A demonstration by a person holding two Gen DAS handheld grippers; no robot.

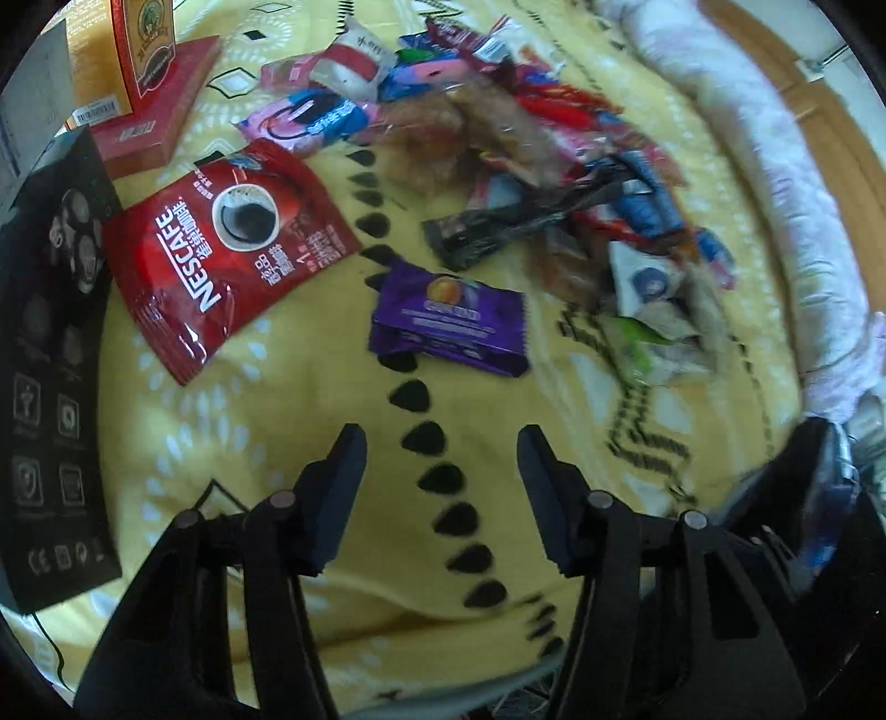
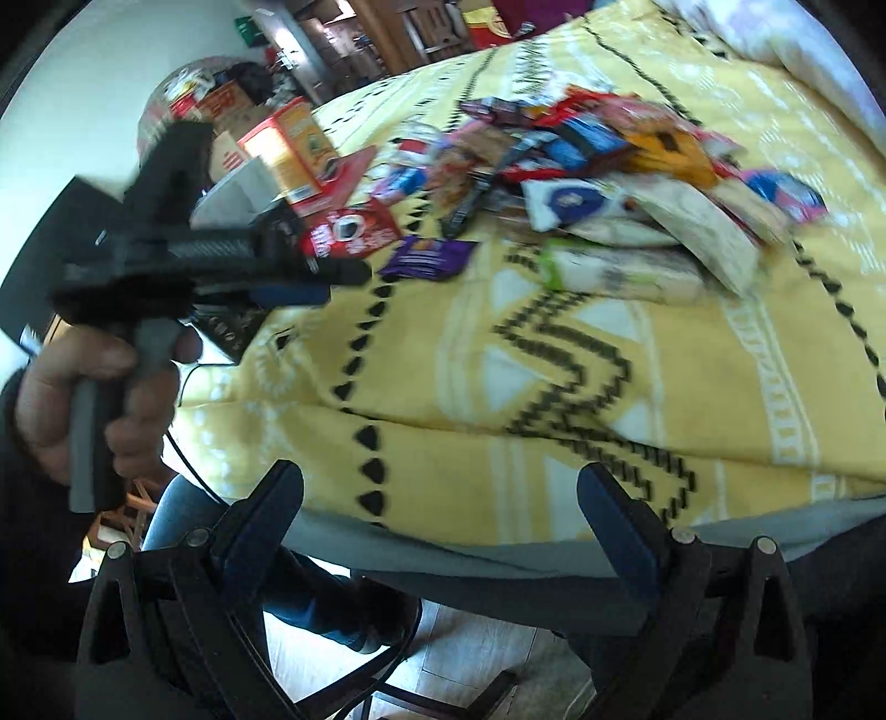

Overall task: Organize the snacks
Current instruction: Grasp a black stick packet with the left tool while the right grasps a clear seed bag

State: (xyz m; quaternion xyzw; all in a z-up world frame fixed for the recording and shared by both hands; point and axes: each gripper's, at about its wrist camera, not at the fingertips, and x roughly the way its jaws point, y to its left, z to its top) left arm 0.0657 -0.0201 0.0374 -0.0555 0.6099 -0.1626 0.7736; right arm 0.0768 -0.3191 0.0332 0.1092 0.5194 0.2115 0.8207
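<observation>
left gripper: fingers spread wide, nothing between them, hovering over the yellow blanket near its front edge. right gripper: also wide open & empty, positioned at the blanket's front edge where the cloth drops over the side. in the right wrist view the left hand is seen gripping its tool's handle, at the blanket's left edge.

next out, approx. mid-blanket: purple snack pack lying flat, apart from the rest. left of it, red nescafe sachet, flat, tilted, just beside a black box at the left edge. dark wrapper sits just behind the purple pack.

further back: snack pile (mixed wrappers, motion-blurred, individual items hard to separate) running from centre toward the right side; blue/white packs & a green-edged pack form its near right end.

far left corner: red box w/ an orange carton on top of it. white bedding lies along the far right edge.
</observation>
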